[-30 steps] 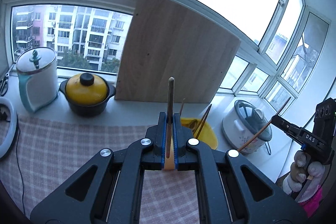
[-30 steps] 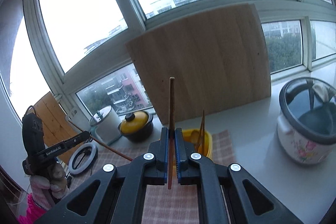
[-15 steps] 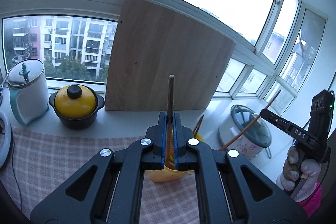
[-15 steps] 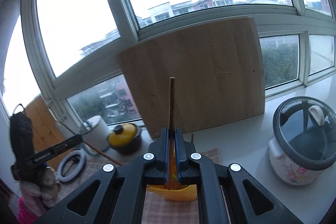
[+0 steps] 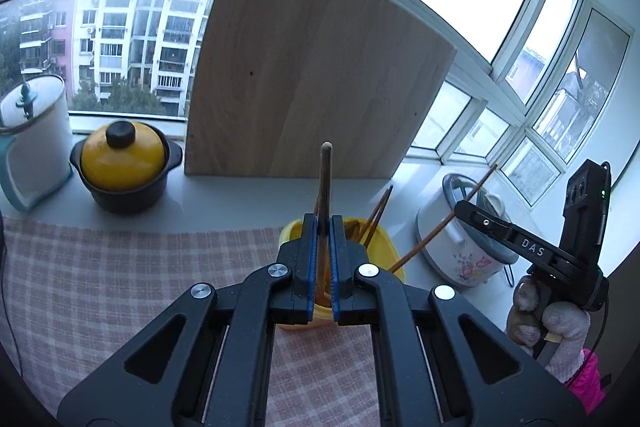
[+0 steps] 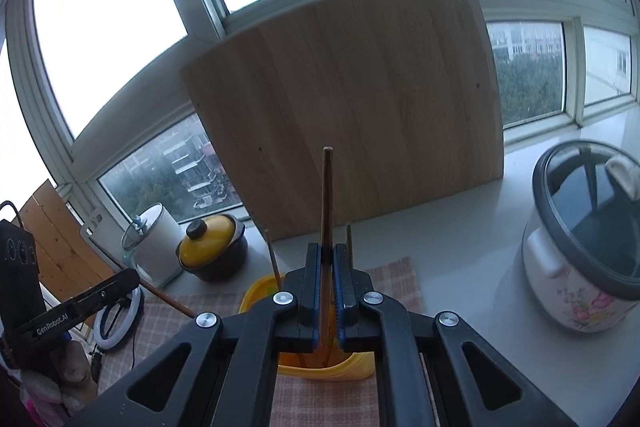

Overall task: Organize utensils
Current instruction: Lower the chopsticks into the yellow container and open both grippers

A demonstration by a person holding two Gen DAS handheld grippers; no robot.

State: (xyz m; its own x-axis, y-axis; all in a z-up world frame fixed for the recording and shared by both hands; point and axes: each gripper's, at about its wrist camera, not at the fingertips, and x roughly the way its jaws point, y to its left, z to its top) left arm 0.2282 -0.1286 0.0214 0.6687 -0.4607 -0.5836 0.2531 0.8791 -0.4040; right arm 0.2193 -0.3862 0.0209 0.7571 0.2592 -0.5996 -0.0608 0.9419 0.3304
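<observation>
A yellow utensil cup (image 5: 386, 247) stands on the checked cloth (image 5: 120, 279) and holds a few chopsticks (image 5: 378, 211). My left gripper (image 5: 325, 227) is shut on a brown chopstick (image 5: 325, 179), held upright over the cup's left rim. My right gripper (image 6: 328, 255) is shut on another chopstick (image 6: 327, 195), upright over the same cup (image 6: 256, 297). In the left wrist view the right gripper (image 5: 460, 207) shows at the right, its chopstick (image 5: 440, 223) slanting down into the cup. In the right wrist view the left gripper (image 6: 134, 277) shows at the left.
A large wooden board (image 5: 304, 75) leans on the window behind the cup. A yellow-lidded pot (image 5: 122, 159) and a white kettle (image 5: 32, 139) stand at the left. A flowered rice cooker (image 6: 580, 259) stands at the right. A ring light (image 6: 116, 319) lies at the cloth's left end.
Both grippers have moved closer to the yellow cup and lower, each keeping its chopstick. The cup now sits right under both pairs of jaws.
</observation>
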